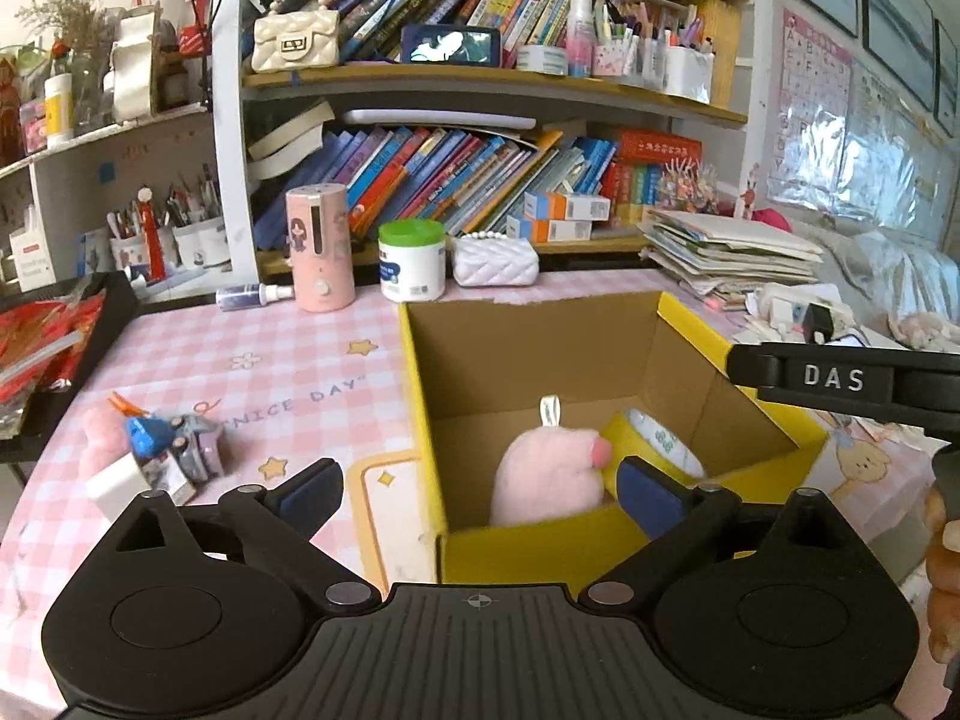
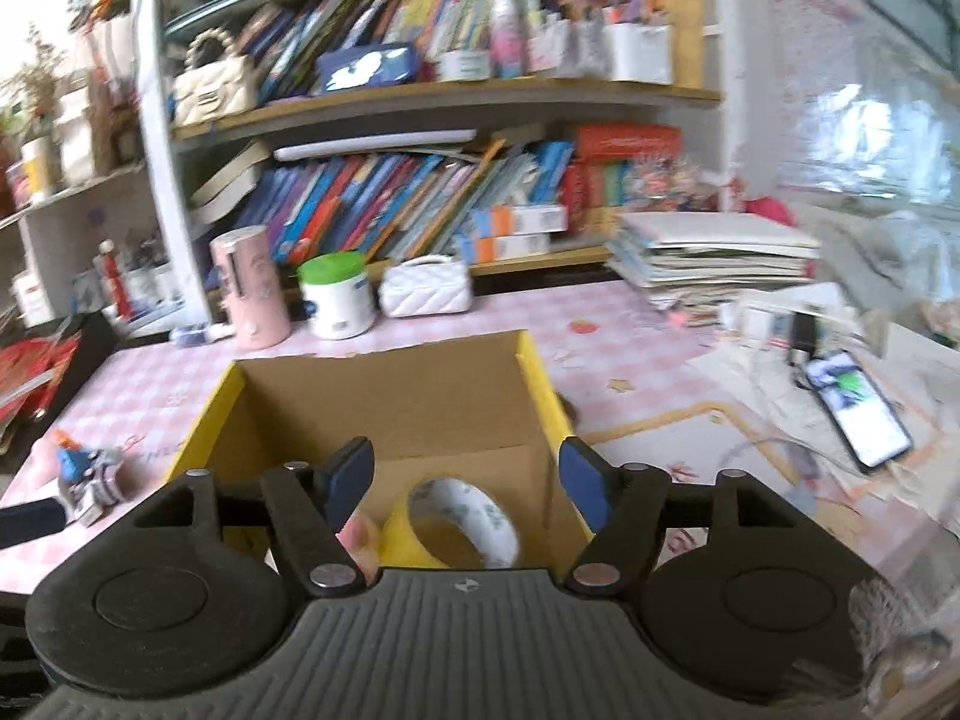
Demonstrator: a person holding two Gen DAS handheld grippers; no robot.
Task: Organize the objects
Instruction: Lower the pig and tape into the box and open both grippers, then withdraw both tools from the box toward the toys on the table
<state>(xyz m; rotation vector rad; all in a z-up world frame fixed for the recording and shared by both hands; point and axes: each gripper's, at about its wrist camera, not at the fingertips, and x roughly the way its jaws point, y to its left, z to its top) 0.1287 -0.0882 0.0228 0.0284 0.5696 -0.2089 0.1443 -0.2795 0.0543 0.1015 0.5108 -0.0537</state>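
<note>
Inside the yellow-sided cardboard box (image 1: 600, 360): pink plush toy (image 1: 549, 474) and yellow tape roll (image 2: 456, 525), both released; left gripper (image 1: 480, 486) and right gripper (image 2: 468, 474) open, empty — lift clear, then fetch the tabletop trinket pile (image 1: 162, 450).

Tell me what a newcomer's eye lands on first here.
The yellow cardboard box in the middle of the pink checked table stands out, with a pink plush toy and a tape roll inside. Behind it, the crammed bookshelf fills the background.
</note>
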